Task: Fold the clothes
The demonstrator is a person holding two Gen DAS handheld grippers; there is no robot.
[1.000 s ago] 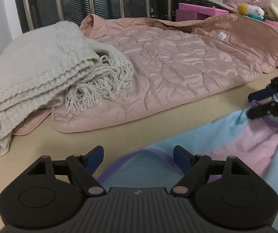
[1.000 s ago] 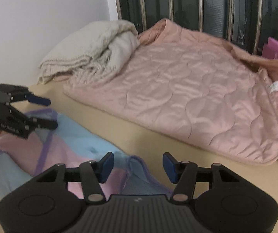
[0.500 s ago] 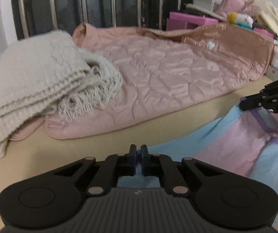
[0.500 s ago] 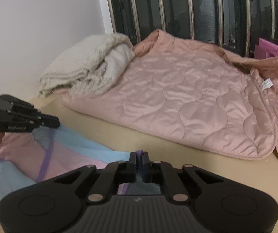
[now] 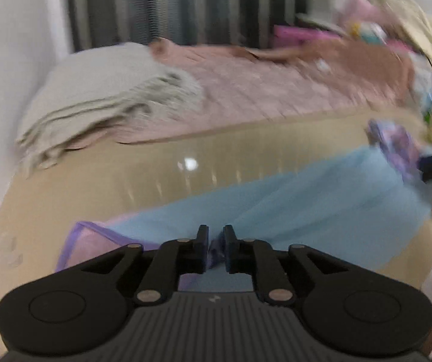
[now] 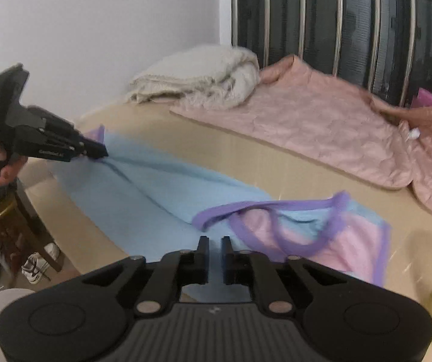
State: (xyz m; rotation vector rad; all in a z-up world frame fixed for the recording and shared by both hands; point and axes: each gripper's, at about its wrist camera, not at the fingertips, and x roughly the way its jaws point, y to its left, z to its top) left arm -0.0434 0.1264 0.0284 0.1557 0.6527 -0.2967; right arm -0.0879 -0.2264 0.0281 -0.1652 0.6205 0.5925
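Note:
A light blue and pink garment with purple trim lies stretched across the beige table. My left gripper is shut on one end of it; it also shows in the right wrist view, pinching the garment's far left end. My right gripper is shut on the other end, near the purple-trimmed pink part. In the left wrist view only a dark blurred bit of the right gripper shows at the right edge.
A quilted pink jacket and a folded cream knit blanket lie at the back of the table, before a barred window. Pink boxes and clutter sit at the back right. A dark stool and shoes stand beside the table.
Both grippers closed on the garment about half a second ago. They have since pulled apart and back, stretching the garment out across the table. The views are motion blurred.

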